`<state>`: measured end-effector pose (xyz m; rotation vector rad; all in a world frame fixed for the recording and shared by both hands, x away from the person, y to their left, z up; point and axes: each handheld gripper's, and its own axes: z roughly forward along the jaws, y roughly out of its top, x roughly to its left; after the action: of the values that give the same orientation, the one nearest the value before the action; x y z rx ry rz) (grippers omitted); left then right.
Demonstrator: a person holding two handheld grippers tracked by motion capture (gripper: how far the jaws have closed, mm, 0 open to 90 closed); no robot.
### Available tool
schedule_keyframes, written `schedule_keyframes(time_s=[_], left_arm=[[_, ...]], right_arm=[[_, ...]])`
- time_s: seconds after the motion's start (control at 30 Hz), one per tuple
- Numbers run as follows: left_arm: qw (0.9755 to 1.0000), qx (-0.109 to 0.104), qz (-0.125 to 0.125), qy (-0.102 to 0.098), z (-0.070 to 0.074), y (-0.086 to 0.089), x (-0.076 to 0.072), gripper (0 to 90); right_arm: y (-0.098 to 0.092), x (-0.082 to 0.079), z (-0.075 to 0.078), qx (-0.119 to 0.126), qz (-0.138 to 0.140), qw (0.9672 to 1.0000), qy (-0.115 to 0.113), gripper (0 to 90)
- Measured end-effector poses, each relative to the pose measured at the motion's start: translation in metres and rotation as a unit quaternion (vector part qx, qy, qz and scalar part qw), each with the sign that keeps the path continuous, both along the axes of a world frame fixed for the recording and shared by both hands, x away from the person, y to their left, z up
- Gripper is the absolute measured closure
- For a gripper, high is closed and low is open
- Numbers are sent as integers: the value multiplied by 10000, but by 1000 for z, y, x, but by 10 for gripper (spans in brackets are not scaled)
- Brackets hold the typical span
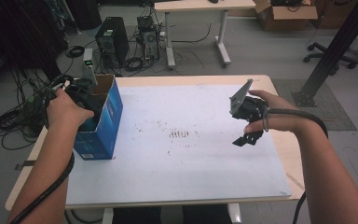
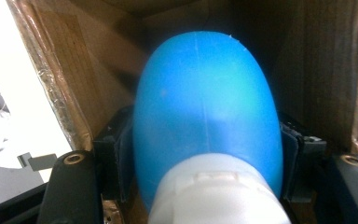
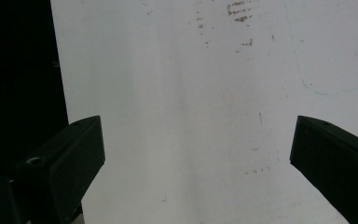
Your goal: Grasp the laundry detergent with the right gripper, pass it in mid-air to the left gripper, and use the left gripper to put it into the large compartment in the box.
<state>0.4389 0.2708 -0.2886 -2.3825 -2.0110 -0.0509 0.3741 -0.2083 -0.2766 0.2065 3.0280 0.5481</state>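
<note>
Blue and smooth, a rounded bottle (image 2: 205,112) with a white cap sits between the jaws of the left tongs (image 2: 205,154), whose pads appear to press its two sides; the grip looks light, and whether it is firm enough to lift I cannot tell. Those tongs reach down into the open top of a blue cardboard box (image 1: 103,122), so the bottle is inside the box, with brown cardboard walls close on each side and behind it. Nothing else in the box can be made out.

The right tongs (image 1: 248,139) hang above the right part of the desk (image 1: 135,182), jaws spread wide with bare white surface between them and nothing held.

As I judge it, the step in hand is either setting the bottle down in the box or drawing it out. The next move calls for a straight vertical path, keeping the bottle off the cardboard walls and flaps.

The box stands upright near the left edge of the desk, toward its far corner, well apart from the right tongs.
</note>
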Motion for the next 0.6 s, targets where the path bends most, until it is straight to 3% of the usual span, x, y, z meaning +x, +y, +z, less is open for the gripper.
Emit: schedule_keyframes(time_s=[0.6], left_arm=[[10000, -19, 35, -73, 21, -4, -5, 297]], right_arm=[[-6, -2, -1, 59, -34, 10000, -18, 30]])
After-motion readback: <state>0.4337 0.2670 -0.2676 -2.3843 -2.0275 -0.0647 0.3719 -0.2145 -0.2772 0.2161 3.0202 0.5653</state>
